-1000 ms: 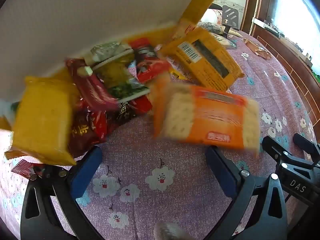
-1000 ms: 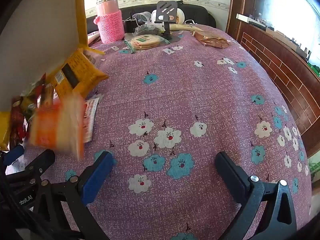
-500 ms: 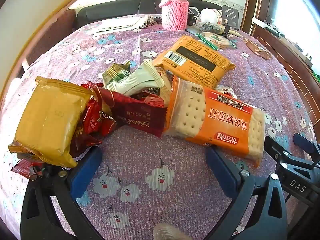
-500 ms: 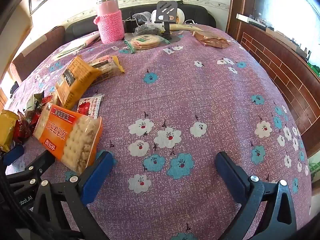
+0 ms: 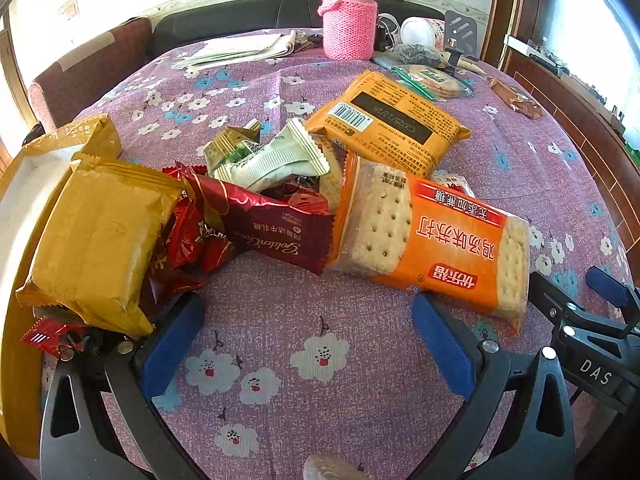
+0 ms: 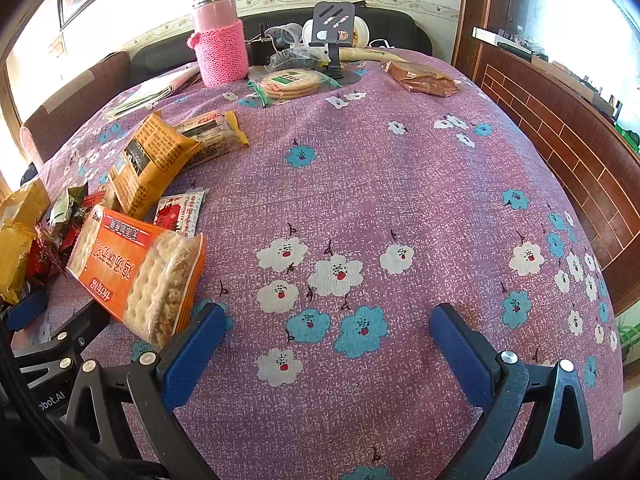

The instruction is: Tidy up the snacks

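The snacks are lying in a loose heap on the table, toward its left side. Nearest is an orange cracker packet, a flat rectangular block with a clear film window showing pale dimpled crackers; it is leaning on a dark red foil bar wrapper with crimped, saw-toothed ends. Behind that wrapper a pale green pillow pack and a small gold-green sachet are resting on top of the pile. To the left a plump mustard-yellow packet with a smooth, slightly creased skin is sitting over crumpled red foil sweets. Further back an orange-brown packet is lying barcode side up, and beside it in the right wrist view are a small red-and-white sachet and a narrow biscuit pack.

The left hand-held gripper is hovering just short of the heap, its blue-padded fingers spread wide and holding nothing. The right hand-held gripper is likewise spread and empty, over bare cloth to the right of the pile.

The table is wearing a purple woven cloth printed with white and blue flowers. At its far edge a flask in a pink knitted sleeve, a bag of round biscuits and folded papers are standing apart from the heap.
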Tool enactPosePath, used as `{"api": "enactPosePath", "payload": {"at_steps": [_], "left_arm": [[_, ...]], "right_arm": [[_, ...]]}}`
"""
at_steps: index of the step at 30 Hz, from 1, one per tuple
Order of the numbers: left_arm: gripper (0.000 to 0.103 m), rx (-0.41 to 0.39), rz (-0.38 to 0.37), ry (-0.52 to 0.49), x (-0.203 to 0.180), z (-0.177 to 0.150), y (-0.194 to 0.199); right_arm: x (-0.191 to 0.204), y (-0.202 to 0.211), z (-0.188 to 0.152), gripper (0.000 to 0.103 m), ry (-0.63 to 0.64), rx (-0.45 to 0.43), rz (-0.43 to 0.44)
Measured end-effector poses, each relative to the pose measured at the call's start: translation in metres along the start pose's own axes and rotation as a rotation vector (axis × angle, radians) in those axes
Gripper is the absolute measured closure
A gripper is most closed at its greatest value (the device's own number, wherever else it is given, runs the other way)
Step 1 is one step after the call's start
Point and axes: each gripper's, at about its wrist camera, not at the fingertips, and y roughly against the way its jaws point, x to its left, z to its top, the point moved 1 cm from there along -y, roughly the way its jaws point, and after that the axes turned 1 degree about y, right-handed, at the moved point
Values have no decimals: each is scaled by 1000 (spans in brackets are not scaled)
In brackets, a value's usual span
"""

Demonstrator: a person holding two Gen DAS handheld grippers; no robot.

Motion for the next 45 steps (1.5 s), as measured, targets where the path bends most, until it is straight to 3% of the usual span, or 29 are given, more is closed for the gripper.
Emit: {"api": "enactPosePath", "payload": {"at_steps": [28, 39, 41, 43, 45], "left_arm": [[0, 20, 10, 11, -1, -2, 1], [0, 126, -73, -107, -6, -28, 23], [0, 149, -118, -101, -4, -35, 32], [5, 160, -213, -59, 3, -44, 51], [5, 132, -269, -51, 12, -54, 84]], "right_arm": [[0, 0, 0, 0, 0, 1, 0], [0, -1, 4, 0, 22, 2, 23], [-1, 1, 1, 0, 18, 2, 30], [1, -1, 4, 0, 30, 11, 35], [0, 1, 3, 0, 42, 14, 44]]}}
